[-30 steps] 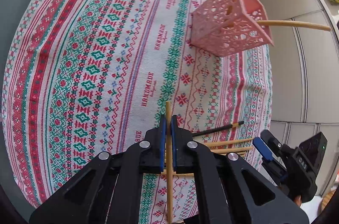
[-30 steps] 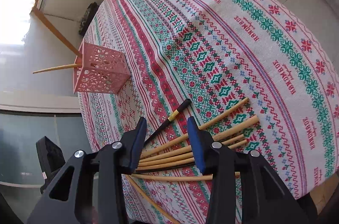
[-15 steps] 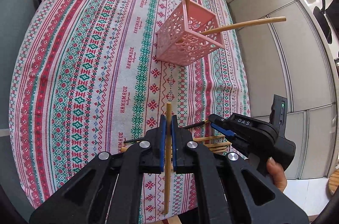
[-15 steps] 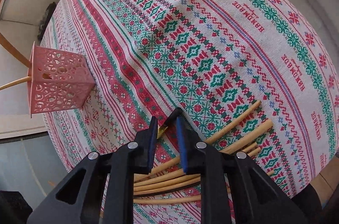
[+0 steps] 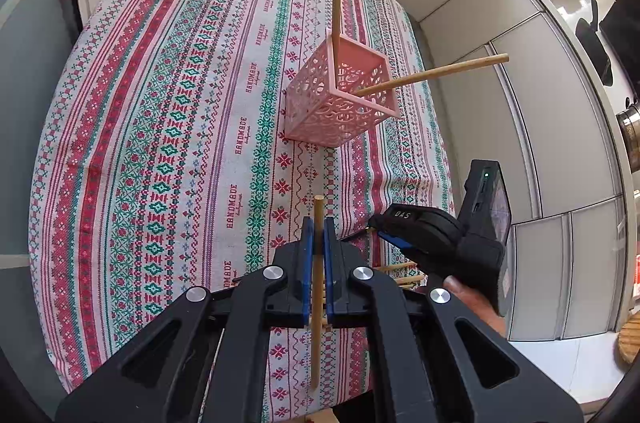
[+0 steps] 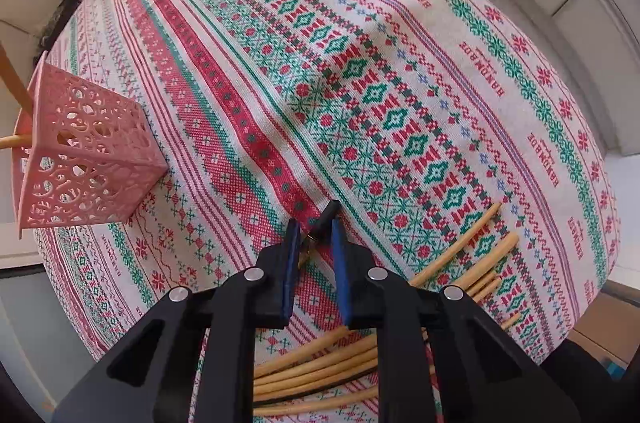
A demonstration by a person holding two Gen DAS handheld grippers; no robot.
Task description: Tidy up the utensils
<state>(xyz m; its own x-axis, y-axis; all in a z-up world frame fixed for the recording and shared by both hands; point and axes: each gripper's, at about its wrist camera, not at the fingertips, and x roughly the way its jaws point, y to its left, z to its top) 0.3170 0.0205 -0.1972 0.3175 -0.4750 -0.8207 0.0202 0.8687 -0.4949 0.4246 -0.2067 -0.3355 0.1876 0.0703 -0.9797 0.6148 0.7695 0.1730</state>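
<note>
My left gripper [image 5: 316, 223] is shut on a wooden chopstick [image 5: 317, 343], held upright above the table. A pink lattice holder [image 5: 320, 107] stands ahead of it with two wooden chopsticks [image 5: 432, 75] leaning out. It also shows at the left of the right wrist view [image 6: 84, 167]. My right gripper [image 6: 314, 237] is low over the cloth, its jaws partly closed around a black chopstick [image 6: 326, 217] without clearly pressing it. Several wooden chopsticks [image 6: 468, 247] lie under and beside it. The right gripper shows in the left wrist view [image 5: 404, 227].
The table wears a red, green and white patterned cloth [image 5: 160, 127]. White cabinet fronts [image 5: 520, 127] stand beyond its far and right edges. The table edge [image 6: 600, 263] runs close behind the chopstick pile.
My left gripper has risen and pulled back with its chopstick. My right gripper has dropped toward the cloth and narrowed from wide open around the black chopstick.
</note>
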